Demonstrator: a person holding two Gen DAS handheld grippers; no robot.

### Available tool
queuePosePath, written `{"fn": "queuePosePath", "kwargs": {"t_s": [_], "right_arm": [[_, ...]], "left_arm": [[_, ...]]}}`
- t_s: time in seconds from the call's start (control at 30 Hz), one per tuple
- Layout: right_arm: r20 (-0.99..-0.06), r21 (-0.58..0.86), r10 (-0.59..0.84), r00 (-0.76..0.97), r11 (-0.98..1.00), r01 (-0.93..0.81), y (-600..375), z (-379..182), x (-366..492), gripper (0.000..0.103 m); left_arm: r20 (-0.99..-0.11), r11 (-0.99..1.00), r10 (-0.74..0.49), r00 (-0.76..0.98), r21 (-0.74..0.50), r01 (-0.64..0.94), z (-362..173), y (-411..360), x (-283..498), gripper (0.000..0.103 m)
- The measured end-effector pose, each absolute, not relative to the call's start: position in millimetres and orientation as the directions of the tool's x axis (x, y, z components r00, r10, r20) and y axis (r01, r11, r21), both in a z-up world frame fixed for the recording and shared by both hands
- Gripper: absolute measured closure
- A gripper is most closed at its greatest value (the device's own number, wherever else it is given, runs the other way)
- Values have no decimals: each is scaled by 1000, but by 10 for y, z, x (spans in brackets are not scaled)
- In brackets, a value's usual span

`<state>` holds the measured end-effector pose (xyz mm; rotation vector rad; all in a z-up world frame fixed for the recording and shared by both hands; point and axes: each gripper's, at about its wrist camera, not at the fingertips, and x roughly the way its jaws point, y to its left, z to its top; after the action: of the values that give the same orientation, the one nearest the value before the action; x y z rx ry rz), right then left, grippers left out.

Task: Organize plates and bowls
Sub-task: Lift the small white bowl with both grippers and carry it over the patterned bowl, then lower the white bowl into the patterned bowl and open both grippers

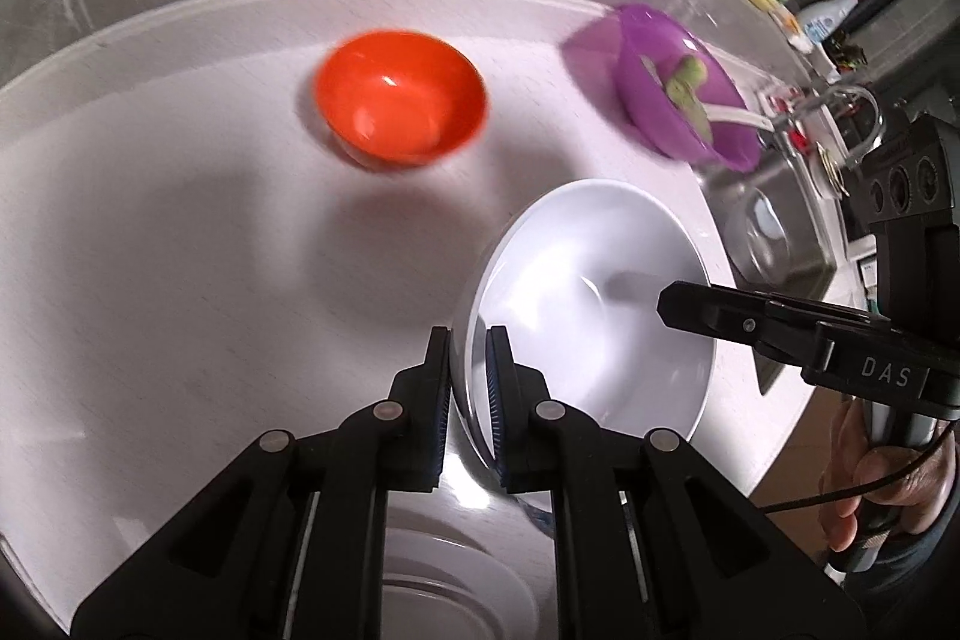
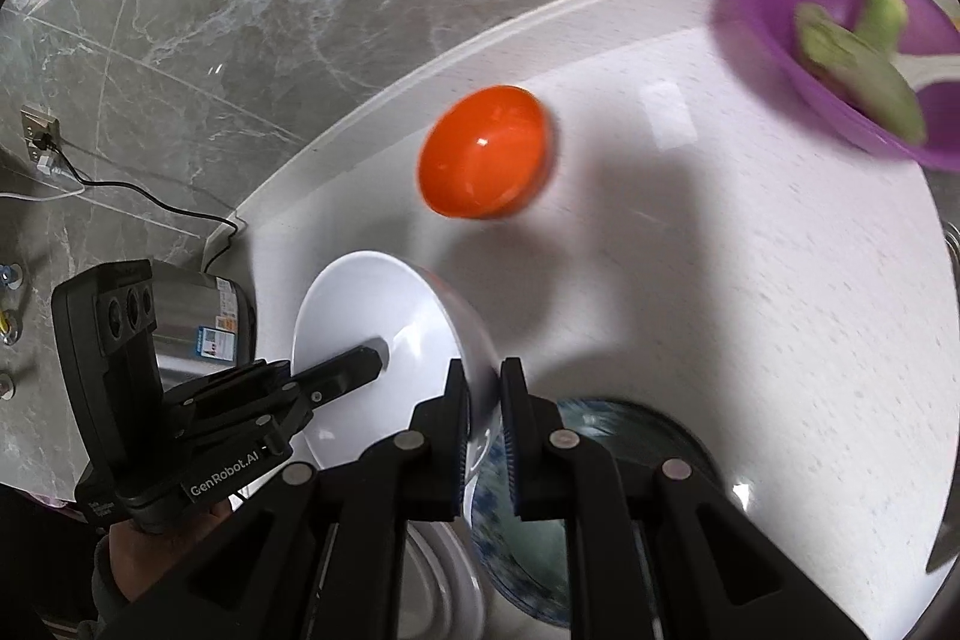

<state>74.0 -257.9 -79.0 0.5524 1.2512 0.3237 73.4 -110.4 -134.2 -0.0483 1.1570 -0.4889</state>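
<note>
Glossy white round bowl (image 1: 576, 316) held tilted above white round table (image 1: 180, 232), both tongs on it. L gripper (image 1: 469, 400): pads clenched on rim at 6 o'clock of left-wrist view. R gripper (image 2: 483, 430): clenched on opposite rim, 6 o'clock in right-wrist view. Orange plastic bowl (image 1: 401, 99) on table at 11 o'clock, apart. Purple plastic bowl (image 1: 684, 82) w/ green pieces at 1 o'clock. White plate (image 1: 456, 580) beneath L gripper.
</note>
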Motion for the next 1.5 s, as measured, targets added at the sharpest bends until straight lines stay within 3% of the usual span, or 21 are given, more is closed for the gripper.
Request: {"fn": "queuePosePath", "kwargs": {"t_s": [0.53, 1.07, 1.17, 1.23, 1.33, 1.5], "right_arm": [[-838, 530, 484, 253, 831, 166, -3108, -1272, 24, 89], [-890, 431, 402, 217, 895, 112, -2927, -1435, 61, 92], [-897, 413, 384, 217, 905, 103, -2904, -1429, 57, 93], [-898, 411, 383, 215, 906, 104, -2913, -1434, 58, 95], [-901, 406, 379, 212, 908, 103, -2912, -1432, 54, 95], [-910, 384, 357, 211, 918, 102, -2887, -1442, 73, 96]], "left_arm": [[-906, 879, -378, 189, -288, 379, -2106, -1680, 178, 93], [-925, 898, -290, 244, -175, 405, -2306, -1907, 225, 88], [-912, 887, -324, 251, -201, 416, -2267, -1920, 202, 72], [-899, 868, -365, 244, -234, 438, -2244, -1931, 172, 49], [-880, 852, -403, 251, -261, 454, -2185, -1975, 128, 30], [-849, 840, -459, 261, -318, 440, -2047, -1892, 91, 29]]}}
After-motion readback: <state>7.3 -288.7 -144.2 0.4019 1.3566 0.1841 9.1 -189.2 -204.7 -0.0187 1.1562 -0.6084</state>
